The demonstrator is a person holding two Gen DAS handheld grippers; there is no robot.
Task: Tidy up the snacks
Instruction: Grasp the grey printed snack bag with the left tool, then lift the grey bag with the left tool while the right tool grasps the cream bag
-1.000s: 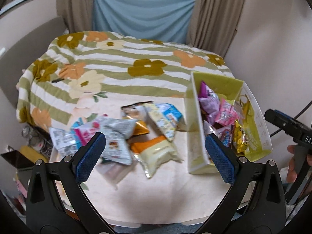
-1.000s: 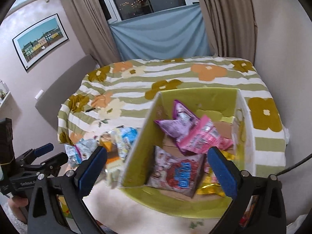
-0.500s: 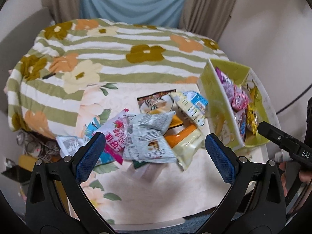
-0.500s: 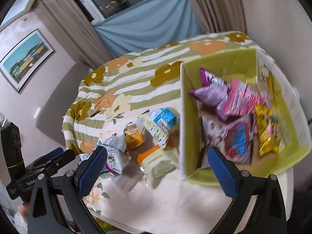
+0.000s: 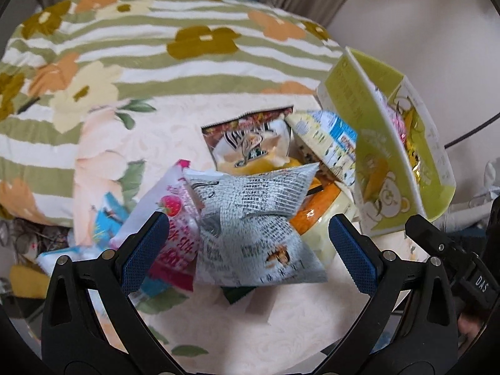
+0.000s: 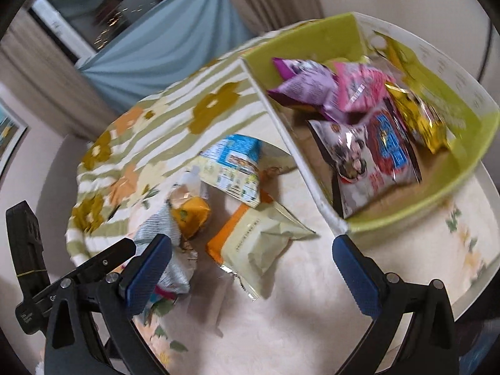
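Note:
A pile of snack packets lies on the cream table. In the left wrist view a grey newsprint-patterned bag (image 5: 253,222) is on top, with a pink strawberry packet (image 5: 170,215) to its left and a brown noodle packet (image 5: 250,143) behind. My left gripper (image 5: 247,250) is open, its jaws straddling the grey bag just above it. In the right wrist view a pale yellow and orange packet (image 6: 250,240) and a blue and cream bag (image 6: 234,165) lie beside the green box (image 6: 465,168), which holds several packets. My right gripper (image 6: 250,275) is open over the pale yellow packet.
A bed with a green striped floral cover (image 5: 150,43) lies behind the table. The green box (image 5: 347,90) stands at the table's right side. The wall and a black cable (image 5: 468,131) are to the right. Curtains (image 6: 156,50) hang at the back.
Both grippers have dropped and moved left, from over the box to the loose pile. The left one now frames the grey bag closely. Both stay open.

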